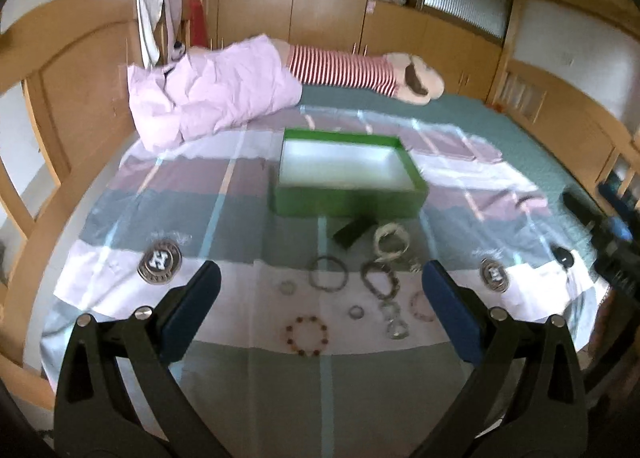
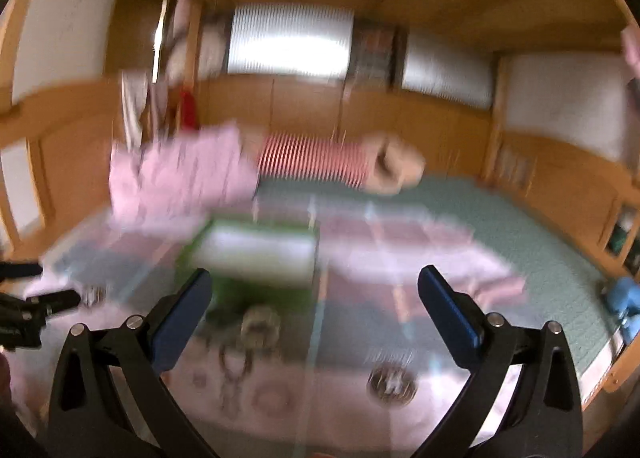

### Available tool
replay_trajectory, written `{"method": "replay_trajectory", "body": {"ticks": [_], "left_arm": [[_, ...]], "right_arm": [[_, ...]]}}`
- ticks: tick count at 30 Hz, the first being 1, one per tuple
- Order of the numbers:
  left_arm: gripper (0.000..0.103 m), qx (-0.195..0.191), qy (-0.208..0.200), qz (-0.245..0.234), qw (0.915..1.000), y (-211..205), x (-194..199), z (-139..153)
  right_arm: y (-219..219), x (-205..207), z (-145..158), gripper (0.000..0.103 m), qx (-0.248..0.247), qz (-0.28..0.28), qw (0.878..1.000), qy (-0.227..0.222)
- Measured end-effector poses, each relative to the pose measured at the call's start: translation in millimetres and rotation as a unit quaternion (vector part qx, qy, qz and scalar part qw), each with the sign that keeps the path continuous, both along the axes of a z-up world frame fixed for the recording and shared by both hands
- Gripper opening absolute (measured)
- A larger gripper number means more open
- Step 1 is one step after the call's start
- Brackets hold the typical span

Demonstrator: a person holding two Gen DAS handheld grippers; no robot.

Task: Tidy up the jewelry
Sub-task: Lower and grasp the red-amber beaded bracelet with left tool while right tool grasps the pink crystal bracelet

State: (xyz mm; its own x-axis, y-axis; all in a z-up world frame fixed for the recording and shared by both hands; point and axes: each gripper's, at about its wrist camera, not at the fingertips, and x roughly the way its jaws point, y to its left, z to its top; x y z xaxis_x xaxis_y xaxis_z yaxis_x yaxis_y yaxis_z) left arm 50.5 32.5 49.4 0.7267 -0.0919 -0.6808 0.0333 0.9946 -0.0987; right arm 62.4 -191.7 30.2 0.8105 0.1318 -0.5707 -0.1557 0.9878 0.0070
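Jewelry (image 1: 352, 298) lies near the green box (image 1: 348, 178), open cloth (image 1: 120, 226) around.

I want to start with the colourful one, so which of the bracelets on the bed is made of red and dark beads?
The beaded bracelet nearest the camera, below the dark and silvery bracelets; it alone shows separate reddish beads.
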Motion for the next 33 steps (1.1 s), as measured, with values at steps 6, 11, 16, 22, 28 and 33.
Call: {"method": "replay_trajectory", "body": {"ticks": [6,11,16,22,28,33], "left_arm": [[0.099,0.021,0.069,0.012,0.9973,2.6,20.1,-78.8],[0.099,-0.003,0.082,0.006,0.9966,4.3,21.3,-103.1],[0.096,-0.009,0.099,-0.006,0.995,-1.8,31.8,-123.9],[0.091,-0.014,0.123,0.003,0.9923,-1.7,44.8,-147.8],[0.089,-0.008,0.143,0.0,0.9896,-6.2,54.5,-166.8],[0.078,0.003,0.158,-0.009,0.9874,-11.9,62.1,-186.0]], "right_arm": [[-1.6,20.4,-87.2,0.101,0.03,0.013,0.993,0.114],[6.5,29.7,-124.3,0.094,-0.029,0.042,0.987,0.151],[3.3,37.0,-161.6,0.08,-0.019,0.044,0.978,0.204],[15.8,42.2,-175.6,0.072,-0.024,0.055,0.976,0.209],[17.2,58.6,-187.8,0.072,-0.032,0.044,0.975,0.216],[17.8,66.8,-192.2,0.072,-0.027,0.041,0.976,0.211]]}}
